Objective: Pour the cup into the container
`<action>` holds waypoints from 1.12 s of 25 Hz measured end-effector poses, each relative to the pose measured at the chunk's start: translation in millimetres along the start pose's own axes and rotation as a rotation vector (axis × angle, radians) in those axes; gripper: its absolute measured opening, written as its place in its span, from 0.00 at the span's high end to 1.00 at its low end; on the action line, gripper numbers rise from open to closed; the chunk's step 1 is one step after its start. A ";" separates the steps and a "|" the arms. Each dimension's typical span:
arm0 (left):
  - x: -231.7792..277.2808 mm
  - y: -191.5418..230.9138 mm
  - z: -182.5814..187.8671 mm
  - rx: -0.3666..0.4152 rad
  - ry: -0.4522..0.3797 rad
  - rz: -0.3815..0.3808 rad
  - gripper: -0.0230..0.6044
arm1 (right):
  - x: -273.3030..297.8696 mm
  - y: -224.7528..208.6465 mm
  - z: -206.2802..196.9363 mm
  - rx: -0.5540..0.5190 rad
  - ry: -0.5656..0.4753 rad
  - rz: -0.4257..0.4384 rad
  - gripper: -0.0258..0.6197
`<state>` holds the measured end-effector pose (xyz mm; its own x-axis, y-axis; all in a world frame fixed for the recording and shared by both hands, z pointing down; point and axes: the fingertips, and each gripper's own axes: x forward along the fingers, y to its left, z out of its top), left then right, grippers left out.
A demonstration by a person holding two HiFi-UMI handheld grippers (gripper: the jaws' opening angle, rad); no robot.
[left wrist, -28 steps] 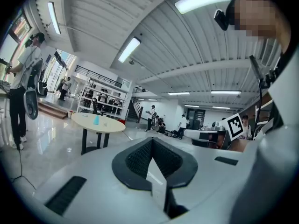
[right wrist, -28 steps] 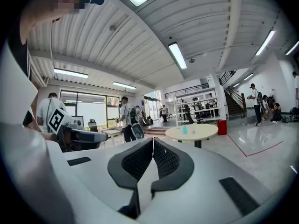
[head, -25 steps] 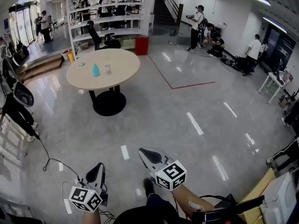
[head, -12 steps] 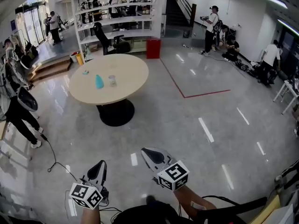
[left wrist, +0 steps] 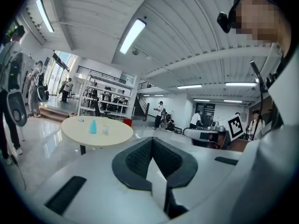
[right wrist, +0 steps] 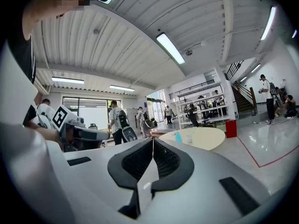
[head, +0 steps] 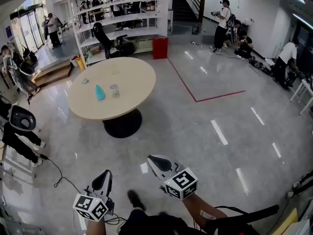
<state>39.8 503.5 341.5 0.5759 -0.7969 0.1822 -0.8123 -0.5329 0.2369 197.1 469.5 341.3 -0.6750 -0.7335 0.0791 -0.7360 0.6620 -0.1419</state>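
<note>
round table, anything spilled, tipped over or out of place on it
Nothing stands out. The clear cup and teal container stand upright side by side on the round table, apart, with no puddle visible around them. From this far, finer damage cannot be judged.

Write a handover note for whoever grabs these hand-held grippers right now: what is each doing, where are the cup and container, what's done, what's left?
Left hand-held gripper: jaws together, empty.
Right hand-held gripper: jaws together, empty.
Both are over the floor, well short of the round table.
On the table: clear cup beside a teal bottle-shaped container, apart, both upright.
Done: nothing; neither is touched.
Left: reach the table, grip the cup, pour it into the container.
</note>
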 end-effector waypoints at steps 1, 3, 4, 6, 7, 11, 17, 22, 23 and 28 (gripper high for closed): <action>9.4 7.6 3.5 0.000 -0.003 -0.009 0.97 | 9.7 -5.7 1.3 -0.004 0.001 -0.005 0.95; 28.7 26.6 11.2 -0.001 -0.012 -0.028 0.97 | 32.6 -16.7 4.7 -0.012 0.004 -0.018 0.95; 37.2 38.9 15.1 -0.001 -0.016 -0.038 0.97 | 46.6 -20.9 6.2 -0.013 0.006 -0.027 0.95; 52.7 70.5 24.2 0.001 -0.019 -0.051 0.97 | 81.9 -28.4 8.9 -0.011 0.011 -0.042 0.95; 61.9 87.2 29.9 0.002 -0.021 -0.056 0.97 | 101.5 -33.4 11.9 -0.016 0.013 -0.047 0.95; 95.0 141.7 48.1 0.001 -0.027 -0.078 0.97 | 163.6 -51.3 24.8 -0.034 0.023 -0.060 0.95; 148.8 221.5 68.5 -0.030 -0.031 -0.104 0.97 | 255.9 -82.7 32.6 -0.035 0.038 -0.074 0.95; 210.6 270.0 83.1 -0.031 -0.024 -0.083 0.97 | 320.9 -140.1 28.5 0.000 0.039 -0.066 0.95; 223.4 280.9 84.4 -0.028 -0.024 -0.070 0.97 | 335.4 -152.6 26.7 0.003 0.037 -0.056 0.95; 304.0 322.0 119.0 -0.001 -0.035 -0.023 0.97 | 407.7 -228.4 46.4 -0.011 0.017 -0.009 0.95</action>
<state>-57.6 55.8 359.6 0.5907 -0.7940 0.1435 -0.7990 -0.5508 0.2412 92.4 12.1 360.2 -0.6690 -0.7369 0.0967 -0.7425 0.6571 -0.1298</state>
